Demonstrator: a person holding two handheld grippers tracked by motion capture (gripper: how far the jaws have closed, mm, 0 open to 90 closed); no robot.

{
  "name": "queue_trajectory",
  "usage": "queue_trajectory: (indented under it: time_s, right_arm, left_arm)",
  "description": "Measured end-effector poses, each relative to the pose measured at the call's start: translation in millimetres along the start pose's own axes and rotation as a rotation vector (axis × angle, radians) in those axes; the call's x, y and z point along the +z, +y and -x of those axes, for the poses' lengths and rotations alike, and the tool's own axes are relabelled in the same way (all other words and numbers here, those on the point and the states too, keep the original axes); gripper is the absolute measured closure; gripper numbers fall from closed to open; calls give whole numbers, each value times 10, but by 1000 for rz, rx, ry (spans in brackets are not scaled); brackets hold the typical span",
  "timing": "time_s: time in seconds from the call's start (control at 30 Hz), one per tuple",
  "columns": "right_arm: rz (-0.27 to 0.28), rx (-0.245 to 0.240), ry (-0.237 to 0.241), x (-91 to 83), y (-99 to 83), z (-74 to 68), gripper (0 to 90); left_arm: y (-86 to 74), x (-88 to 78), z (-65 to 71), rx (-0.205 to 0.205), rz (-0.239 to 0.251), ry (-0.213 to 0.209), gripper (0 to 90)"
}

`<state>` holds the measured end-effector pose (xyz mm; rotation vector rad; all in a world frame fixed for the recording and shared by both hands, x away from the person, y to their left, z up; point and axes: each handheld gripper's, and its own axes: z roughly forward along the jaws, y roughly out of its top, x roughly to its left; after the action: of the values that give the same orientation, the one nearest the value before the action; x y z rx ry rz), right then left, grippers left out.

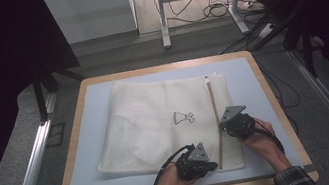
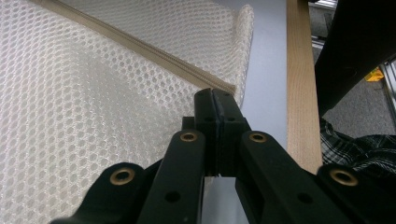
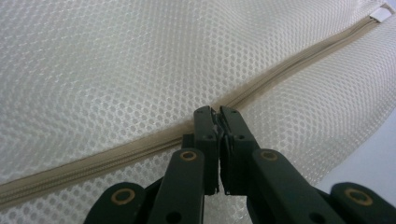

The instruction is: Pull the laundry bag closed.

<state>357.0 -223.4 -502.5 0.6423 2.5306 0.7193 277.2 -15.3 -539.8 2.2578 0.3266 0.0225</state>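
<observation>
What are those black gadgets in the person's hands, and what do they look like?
Each hand holds a black two-jaw tool: left tool, right tool. Brass-coloured rivets dot the jaw links, a grey three-cornered plate sits on top, and a black cable trails back. The sleeves are dark plaid.

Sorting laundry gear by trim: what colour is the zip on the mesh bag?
Beige, against the white mesh bag; the zip shows best in the right gripper view.

Mesh bag [image 1: 157,124], centre of the high view: cream open-weave netting, matt, with a beige woven zipper tape [image 3: 140,147] along one side. Table [image 1: 276,104]: pale wood edge, its top covered by a smooth, matt light-blue mat [image 1: 97,98]. Both grippers: matt black plastic with brass-coloured rivets [image 2: 188,136]. Sleeve [image 1: 296,179], lower right: plaid cloth.
</observation>
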Motion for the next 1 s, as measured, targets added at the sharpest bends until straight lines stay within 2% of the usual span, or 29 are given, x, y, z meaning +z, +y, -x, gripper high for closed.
queue_trajectory:
  time_s: [0.03,1.0]
  right_arm:
    - [0,0,0,2,2,5,862]
    - [-8,1,-37,122,79,180,861]
  left_arm:
    - [-1,6,9,-10,9,-1,896]
    - [-2,13,12,-24,20,-4,896]
